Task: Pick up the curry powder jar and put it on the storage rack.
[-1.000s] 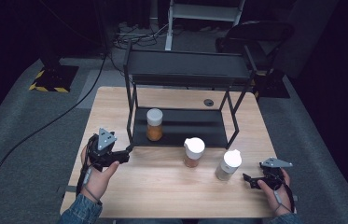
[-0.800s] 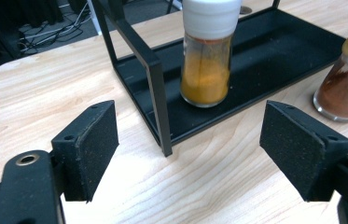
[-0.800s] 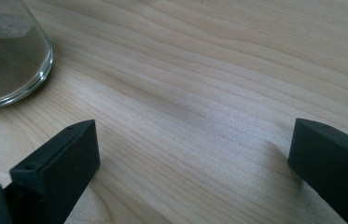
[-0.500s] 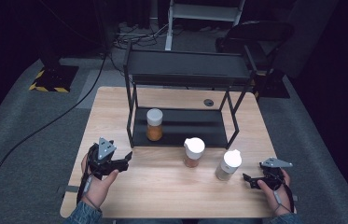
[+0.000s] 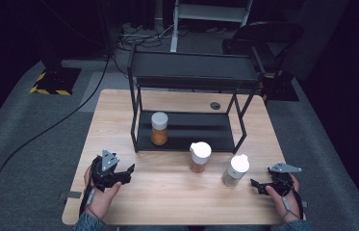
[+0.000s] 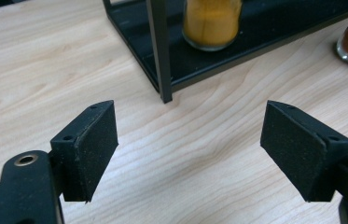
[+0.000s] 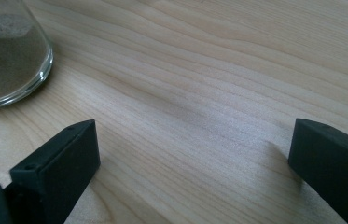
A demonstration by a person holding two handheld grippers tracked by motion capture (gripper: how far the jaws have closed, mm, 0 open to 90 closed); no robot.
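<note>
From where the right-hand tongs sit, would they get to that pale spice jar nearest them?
Probably yes: the right tongs stand open, and only bare table lies between them and the pale spice jar.

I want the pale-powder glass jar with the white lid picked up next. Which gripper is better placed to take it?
Right. The right gripper sits open on the wooden table, close beside the pale-powder glass jar with the white lid. The left gripper, also open, is further off, with the reddish-brown spice jar in between.

The high view looks forward and down over the whole table (image 5: 177, 192); both gripper views sit low and close, skimming its wood, the left one facing the rack (image 6: 162, 51)
</note>
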